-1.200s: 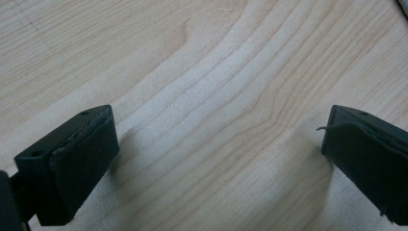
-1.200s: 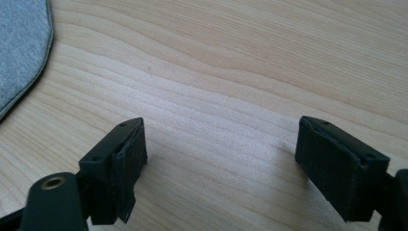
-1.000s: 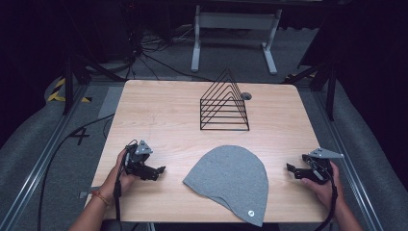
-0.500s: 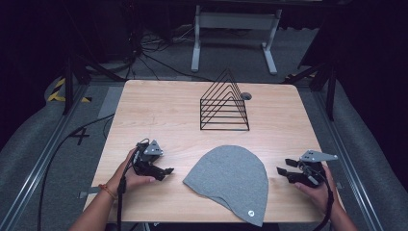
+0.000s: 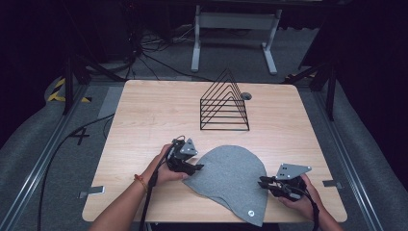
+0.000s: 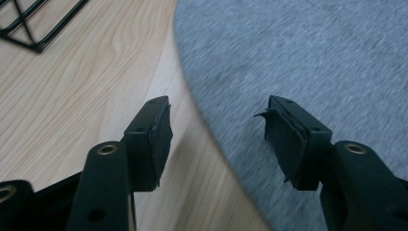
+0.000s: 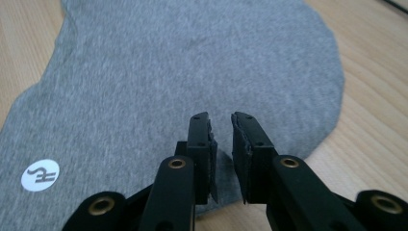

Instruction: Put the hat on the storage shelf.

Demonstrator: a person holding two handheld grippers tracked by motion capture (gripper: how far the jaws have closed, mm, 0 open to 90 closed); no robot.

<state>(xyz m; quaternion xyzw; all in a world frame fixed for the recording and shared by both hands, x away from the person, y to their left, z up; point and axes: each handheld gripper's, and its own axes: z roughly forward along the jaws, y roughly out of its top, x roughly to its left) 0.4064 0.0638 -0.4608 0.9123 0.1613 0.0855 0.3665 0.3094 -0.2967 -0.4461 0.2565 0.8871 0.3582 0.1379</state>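
In the high view we see a grey beanie (image 5: 231,179) flat on the tabletop (image 5: 144,120), before a black wire rack (image 5: 224,103). In the left gripper view, our left claw (image 6: 219,127) gapes wide at its edge. In the right gripper view, our right claw (image 7: 221,139) is nearly closed over the cloth, pinching nothing; a round white logo tag (image 7: 40,175) bears an unreadable mark.

Pale wooden table (image 5: 144,120) under grey beanie (image 5: 231,178), black wire rack (image 5: 224,103), perhaps a grommet (image 5: 246,96).
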